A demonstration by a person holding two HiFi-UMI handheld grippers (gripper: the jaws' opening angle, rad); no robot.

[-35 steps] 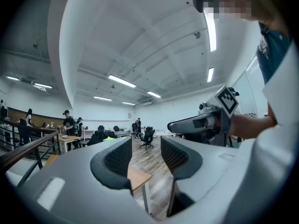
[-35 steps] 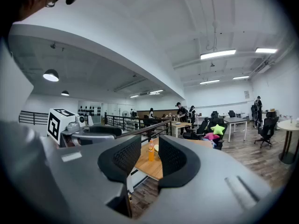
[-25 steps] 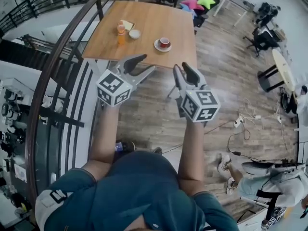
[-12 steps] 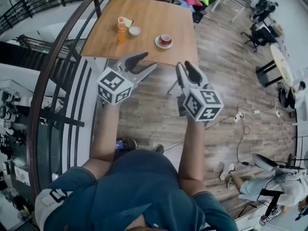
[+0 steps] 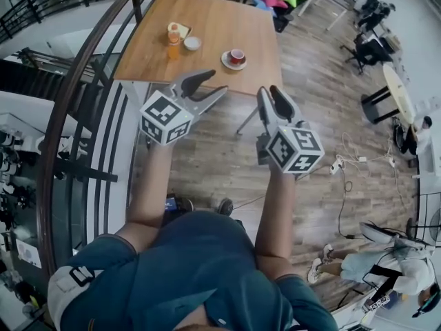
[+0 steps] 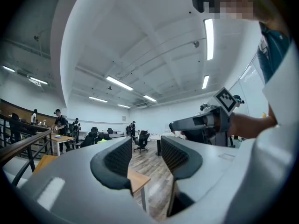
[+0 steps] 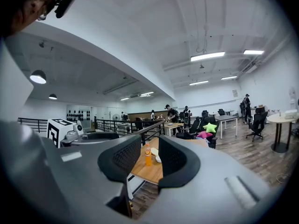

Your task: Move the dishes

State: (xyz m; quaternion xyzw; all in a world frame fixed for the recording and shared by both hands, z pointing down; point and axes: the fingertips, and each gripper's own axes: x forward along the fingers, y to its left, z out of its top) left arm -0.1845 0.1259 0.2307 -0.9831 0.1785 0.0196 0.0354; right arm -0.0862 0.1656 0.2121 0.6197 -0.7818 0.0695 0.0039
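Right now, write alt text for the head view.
Seen from above, a person holds the left gripper and right gripper out, fingers apart and empty, short of a wooden table. On it stand an orange bottle, a white bowl and a red cup on a saucer.

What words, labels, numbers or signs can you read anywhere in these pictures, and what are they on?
No text here can be read.
Left cube: black-and-white square markers only, no words.
Right cube: square markers only, no words.
Bottle: any label is too small to read.
Patch on the person's clothing: too blurred to read.
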